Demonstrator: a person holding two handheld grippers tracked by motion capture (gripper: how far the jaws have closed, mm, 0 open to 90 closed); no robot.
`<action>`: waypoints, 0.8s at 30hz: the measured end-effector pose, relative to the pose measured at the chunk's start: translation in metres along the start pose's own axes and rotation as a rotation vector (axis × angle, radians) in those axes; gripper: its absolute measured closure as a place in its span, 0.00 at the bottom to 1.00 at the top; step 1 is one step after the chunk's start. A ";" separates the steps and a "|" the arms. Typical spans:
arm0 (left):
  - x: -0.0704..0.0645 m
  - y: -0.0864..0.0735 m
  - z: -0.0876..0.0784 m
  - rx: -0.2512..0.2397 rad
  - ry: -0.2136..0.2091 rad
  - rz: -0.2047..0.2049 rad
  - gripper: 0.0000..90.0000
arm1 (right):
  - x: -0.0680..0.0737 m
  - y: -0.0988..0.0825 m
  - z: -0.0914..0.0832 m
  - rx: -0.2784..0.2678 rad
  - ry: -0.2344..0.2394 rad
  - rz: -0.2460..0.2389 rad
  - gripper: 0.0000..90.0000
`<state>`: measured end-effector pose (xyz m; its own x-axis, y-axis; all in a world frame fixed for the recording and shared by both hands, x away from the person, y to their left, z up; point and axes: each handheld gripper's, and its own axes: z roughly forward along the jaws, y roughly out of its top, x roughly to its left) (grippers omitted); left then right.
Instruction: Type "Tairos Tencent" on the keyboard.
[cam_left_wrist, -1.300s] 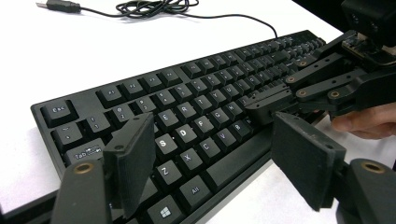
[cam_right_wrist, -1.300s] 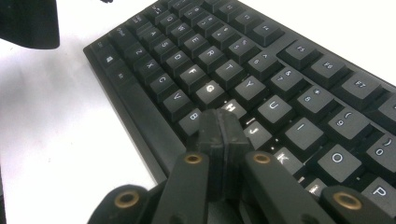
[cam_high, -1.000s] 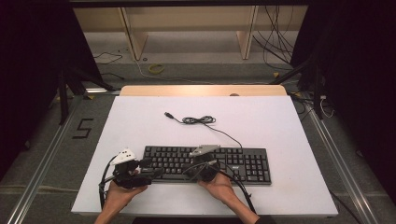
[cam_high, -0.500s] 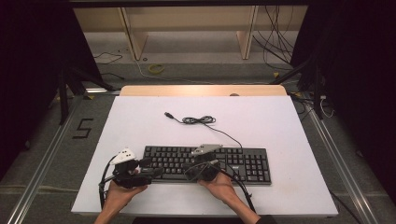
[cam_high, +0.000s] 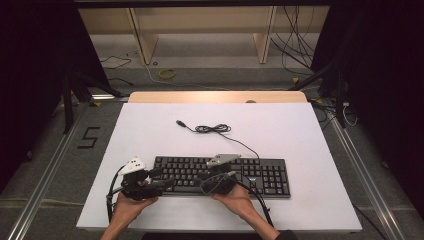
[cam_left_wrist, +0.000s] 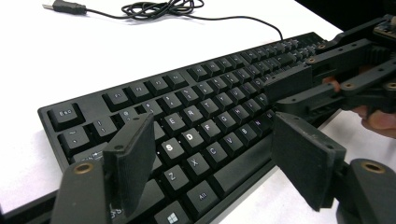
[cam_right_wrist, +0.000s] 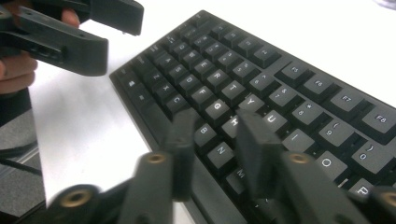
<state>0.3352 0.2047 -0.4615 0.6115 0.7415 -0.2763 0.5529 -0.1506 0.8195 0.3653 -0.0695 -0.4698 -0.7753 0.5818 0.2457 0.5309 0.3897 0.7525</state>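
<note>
Two claws hover over the near edge of a black keyboard (cam_high: 220, 175) — neither grips anything. The left claw (cam_left_wrist: 212, 156) gapes wide above the S-D-C keys; the right claw (cam_right_wrist: 212, 140) stands narrowly parted over the B-N keys. Nothing has shifted since a second ago, so no grasp has begun. Behind, the keyboard's cable (cam_high: 212, 129) lies coiled on the white bench (cam_high: 300, 130).

A white table (cam_high: 300, 135) carries a black keyboard (cam_high: 260, 172) and its coiled cable (cam_high: 212, 129).

Keyboard (cam_left_wrist: 187, 121) keycaps read Esc, S, D, Alt at frame left; floor (cam_high: 50, 165) marking "5" at left.
</note>
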 end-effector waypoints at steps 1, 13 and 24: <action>0.000 0.001 0.000 0.000 0.005 0.003 0.34 | 0.000 0.000 -0.001 -0.004 0.002 0.000 0.71; 0.001 0.008 0.012 0.032 0.018 0.012 0.52 | -0.002 0.000 -0.015 -0.050 0.006 0.025 0.50; -0.007 0.010 0.029 0.137 -0.025 0.062 0.84 | -0.008 -0.006 -0.033 -0.082 -0.007 0.027 0.43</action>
<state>0.3524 0.1793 -0.4661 0.6599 0.7117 -0.2408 0.5845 -0.2849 0.7597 0.3570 -0.0999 -0.4564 -0.7583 0.5966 0.2628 0.5219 0.3139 0.7932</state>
